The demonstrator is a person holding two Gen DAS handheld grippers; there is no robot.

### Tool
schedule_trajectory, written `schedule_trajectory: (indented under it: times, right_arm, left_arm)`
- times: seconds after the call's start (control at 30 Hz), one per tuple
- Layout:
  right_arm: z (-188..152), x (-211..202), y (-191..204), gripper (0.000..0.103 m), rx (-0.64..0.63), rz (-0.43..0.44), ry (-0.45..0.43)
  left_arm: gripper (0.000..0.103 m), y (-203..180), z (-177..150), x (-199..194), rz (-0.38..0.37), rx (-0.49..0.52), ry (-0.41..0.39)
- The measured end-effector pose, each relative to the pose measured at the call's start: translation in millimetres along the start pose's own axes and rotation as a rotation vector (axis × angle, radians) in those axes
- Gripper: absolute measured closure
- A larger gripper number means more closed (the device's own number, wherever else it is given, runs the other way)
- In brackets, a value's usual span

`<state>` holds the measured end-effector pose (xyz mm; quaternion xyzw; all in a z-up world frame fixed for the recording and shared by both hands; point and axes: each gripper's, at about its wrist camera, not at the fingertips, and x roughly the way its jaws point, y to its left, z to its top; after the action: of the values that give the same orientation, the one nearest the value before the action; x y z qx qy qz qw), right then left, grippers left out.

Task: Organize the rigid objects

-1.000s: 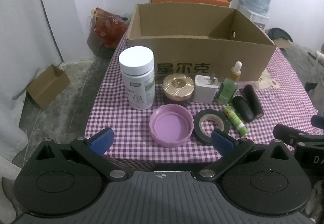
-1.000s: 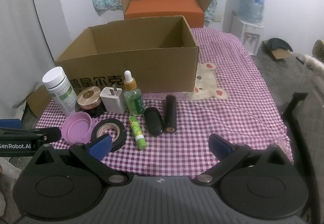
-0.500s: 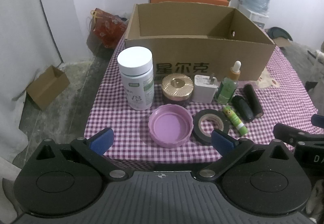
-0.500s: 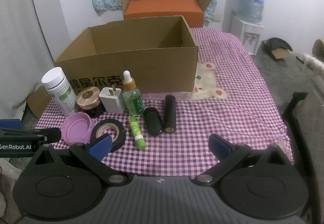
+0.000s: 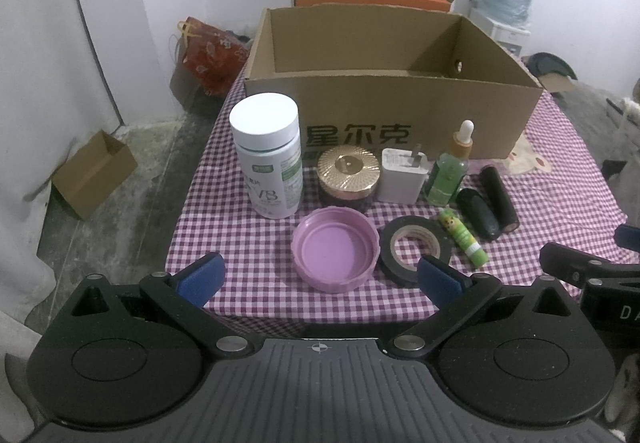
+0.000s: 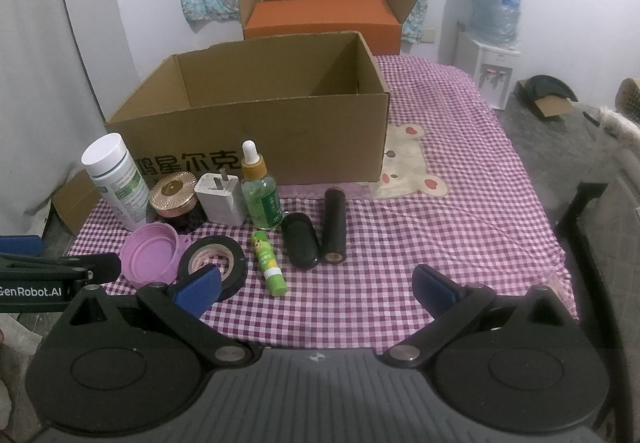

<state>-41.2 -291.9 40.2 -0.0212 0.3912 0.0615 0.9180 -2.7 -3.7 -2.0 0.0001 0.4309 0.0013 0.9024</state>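
An open cardboard box stands on the checked tablecloth. In front of it sit a white pill bottle, a gold-lidded jar, a white charger, a green dropper bottle, a purple lid, a black tape roll, a green lip balm, a black oval case and a black cylinder. My left gripper is open at the table's near edge, before the lid. My right gripper is open and empty.
An orange box inside a second open carton stands behind. A water dispenser is at the back right. A small carton lies on the floor at left. The tablecloth right of the items is bare.
The left gripper has edged slightly forward toward the table. The right gripper has barely moved. Both have stayed open.
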Motion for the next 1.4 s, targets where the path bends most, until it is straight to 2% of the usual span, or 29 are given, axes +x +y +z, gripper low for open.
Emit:
schedule_trajectory:
  times: [1.4]
  right_arm:
    - [-1.2,-2.0,2.0,0.0,0.006,0.0,-0.019]
  left_arm:
    - [0.0,2.9,-3.1,-2.6,-0.014,0.011,-0.014]
